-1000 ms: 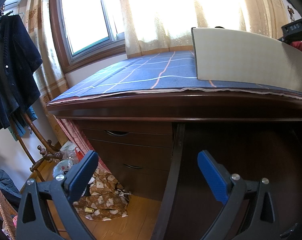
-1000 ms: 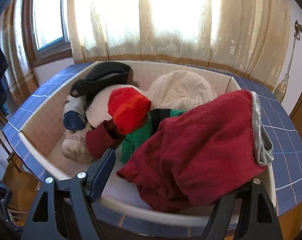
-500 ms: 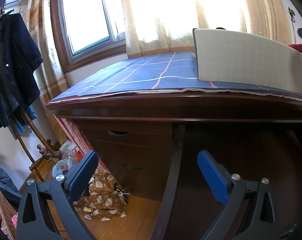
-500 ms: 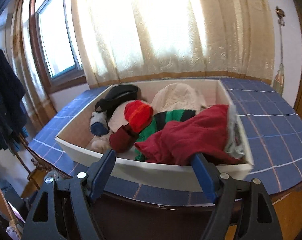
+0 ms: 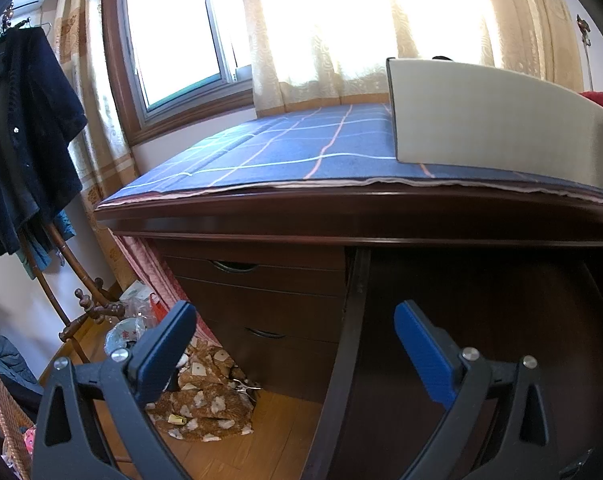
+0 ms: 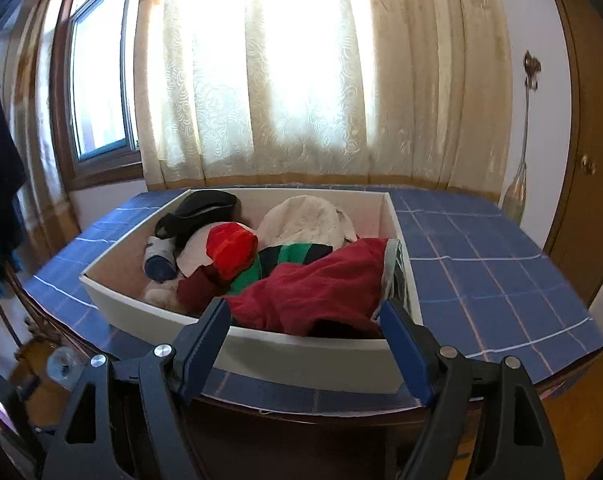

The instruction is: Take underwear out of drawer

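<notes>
White drawer (image 6: 301, 356) w/ clothes on blue cloth (image 6: 481, 280), right gripper (image 6: 305, 316) apart, empty, left gripper (image 5: 293, 328) apart, empty

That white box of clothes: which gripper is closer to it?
Right. The right gripper faces the white box's front wall; the left gripper sits lower, off its left side.

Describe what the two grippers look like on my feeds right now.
Both look alike. The left gripper has two black plastic arms with triangular cut-outs and silver screws at the joints, ending in blue padded fingers. The right gripper is built the same way: black frame, silver screws, blue fingers. No cables, markings, hands or sleeves show in either view.
</notes>
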Demonstrator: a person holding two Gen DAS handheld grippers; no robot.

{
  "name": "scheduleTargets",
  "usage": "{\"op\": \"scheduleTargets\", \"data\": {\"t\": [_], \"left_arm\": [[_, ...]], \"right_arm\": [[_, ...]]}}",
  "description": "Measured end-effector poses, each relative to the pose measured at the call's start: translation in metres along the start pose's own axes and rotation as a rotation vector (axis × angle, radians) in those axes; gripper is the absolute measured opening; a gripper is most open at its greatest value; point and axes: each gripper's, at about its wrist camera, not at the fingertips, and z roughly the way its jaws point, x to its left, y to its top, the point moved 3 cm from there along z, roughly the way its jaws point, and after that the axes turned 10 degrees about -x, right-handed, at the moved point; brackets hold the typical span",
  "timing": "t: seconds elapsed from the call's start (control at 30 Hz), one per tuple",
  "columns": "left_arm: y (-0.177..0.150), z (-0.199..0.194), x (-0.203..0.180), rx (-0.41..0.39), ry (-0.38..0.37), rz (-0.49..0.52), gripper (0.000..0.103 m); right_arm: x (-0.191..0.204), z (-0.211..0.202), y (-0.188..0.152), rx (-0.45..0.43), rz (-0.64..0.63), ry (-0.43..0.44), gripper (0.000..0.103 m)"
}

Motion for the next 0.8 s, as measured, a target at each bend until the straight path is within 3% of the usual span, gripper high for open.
{"op": "scheduleTargets", "data": {"t": [0.23,0.47,0.8], "left_arm": [[0.000,0.000,0.001,-0.001,-0.004,-0.005,0.101],[0.001,-0.001,0.004,0.005,0.010,-0.025,0.101],[0.003,0.013,0.004,0.125,0.032,-0.023,0.101]], "right_arm": [[0.017,0.004,-0.014,-0.021,0.045,0.035,0.079],[0.030,-0.012,-0.011,-0.141,0.028,-0.005,0.079],[0.025,-0.006,-0.011,-0.138,0.051,-0.005,0.079]]}}
